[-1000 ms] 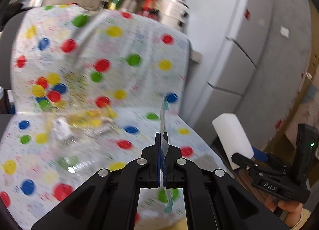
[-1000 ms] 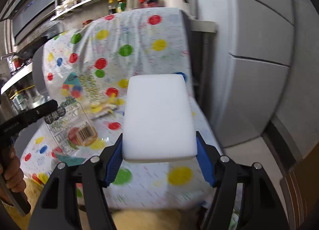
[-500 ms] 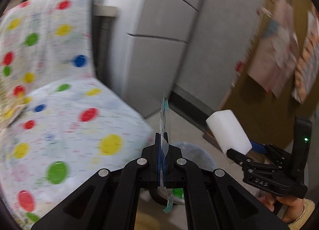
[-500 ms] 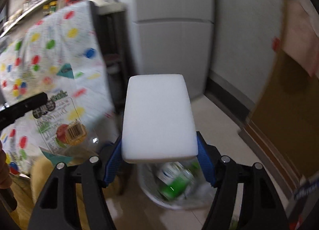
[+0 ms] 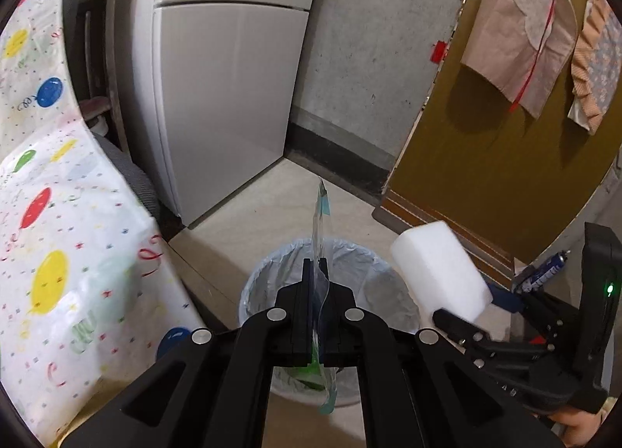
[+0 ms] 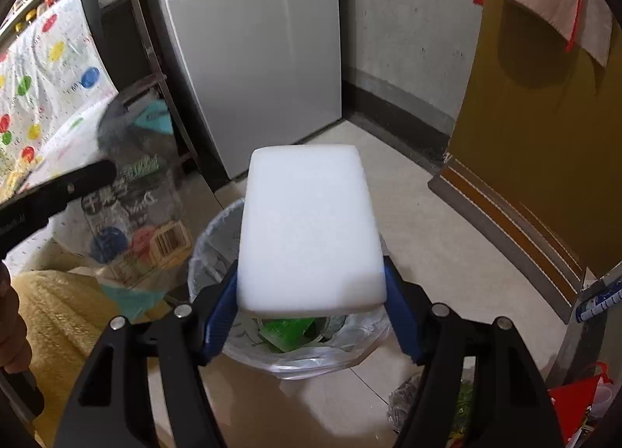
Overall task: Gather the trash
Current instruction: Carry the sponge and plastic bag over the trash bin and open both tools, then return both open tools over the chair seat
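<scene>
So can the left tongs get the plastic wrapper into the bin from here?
Probably yes. The left tongs are shut on the plastic wrapper right above the open lined bin, with nothing between; the white sponge sits off to the side.

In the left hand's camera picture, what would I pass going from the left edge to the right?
Balloon-print cloth → grey fridge → clear wrapper pinched in the left gripper, above the lined bin → white foam block → brown door.

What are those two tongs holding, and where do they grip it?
The left tongs pinch a clear plastic wrapper edge-on across its middle. The right tongs clamp a white foam block by its two long sides.
</scene>
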### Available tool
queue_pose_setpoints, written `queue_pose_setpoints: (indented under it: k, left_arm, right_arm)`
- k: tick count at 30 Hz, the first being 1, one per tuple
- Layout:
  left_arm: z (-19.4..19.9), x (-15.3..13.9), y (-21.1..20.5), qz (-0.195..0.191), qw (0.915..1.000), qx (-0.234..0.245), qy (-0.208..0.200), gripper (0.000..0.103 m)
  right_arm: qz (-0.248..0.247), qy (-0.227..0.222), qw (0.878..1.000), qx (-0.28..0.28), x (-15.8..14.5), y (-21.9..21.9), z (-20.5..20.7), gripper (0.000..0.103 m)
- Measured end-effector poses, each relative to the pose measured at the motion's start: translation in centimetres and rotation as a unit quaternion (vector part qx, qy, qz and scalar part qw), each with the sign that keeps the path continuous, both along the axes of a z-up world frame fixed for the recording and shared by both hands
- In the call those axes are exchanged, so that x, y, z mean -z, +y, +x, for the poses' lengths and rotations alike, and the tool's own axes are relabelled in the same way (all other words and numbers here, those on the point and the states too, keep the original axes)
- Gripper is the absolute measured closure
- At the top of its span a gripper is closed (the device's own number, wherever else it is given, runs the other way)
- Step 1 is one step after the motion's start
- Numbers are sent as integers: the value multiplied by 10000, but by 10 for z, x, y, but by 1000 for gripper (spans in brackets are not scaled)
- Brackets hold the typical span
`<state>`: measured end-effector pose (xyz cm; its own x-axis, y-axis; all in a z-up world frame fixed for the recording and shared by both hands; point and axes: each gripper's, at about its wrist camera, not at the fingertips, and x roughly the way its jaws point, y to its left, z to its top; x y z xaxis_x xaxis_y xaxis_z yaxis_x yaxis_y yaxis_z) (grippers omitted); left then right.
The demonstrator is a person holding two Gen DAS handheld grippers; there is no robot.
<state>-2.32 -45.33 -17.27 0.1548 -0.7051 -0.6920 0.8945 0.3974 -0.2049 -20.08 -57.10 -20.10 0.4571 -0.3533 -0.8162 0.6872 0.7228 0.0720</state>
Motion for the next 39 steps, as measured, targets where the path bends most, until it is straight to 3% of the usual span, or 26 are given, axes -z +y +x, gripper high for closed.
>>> queue_pose_setpoints:
  k: [4, 6, 8, 11, 15, 19, 25, 32, 39]
  left_arm:
    - [2, 11, -12, 136, 9999, -15, -72, 96]
    - [3, 13, -15, 183, 9998, 6, -32, 95]
    - [4, 13, -17, 193, 9998, 1, 22, 73]
    - [12, 8, -10, 18, 10000, -75, 63, 50]
    - [13, 0, -3, -79, 9998, -152, 33, 48]
    - [15, -16, 16, -95, 9988, -358, -309, 45]
    - [24, -38, 59, -144, 9951, -826, -530, 40]
    - [42, -55, 117, 0, 9865, -1454, -747, 40]
    - [65, -65, 194, 173, 9716, -2235, -754, 39]
  right_arm:
    - [250, 7, 9997, 81, 16, -14, 12, 32]
    - [268, -27, 9996, 109, 17, -17, 18, 25]
    - [193, -61, 9997, 137, 15, -15, 19, 18]
    - [72, -118, 9997, 178, 6, -15, 12, 18]
    - [-105, -357, 9987, 341, -18, -19, -4, 18]
    - [-385, -730, 9959, 379, -52, -9, -14, 18]
    - [-582, -1100, 9920, 212, -85, 12, -7, 18]
    - [-707, -1321, 9881, -340, -113, 59, 26, 18]
    - [-798, -1451, 9780, -1272, -135, 121, 73, 18]
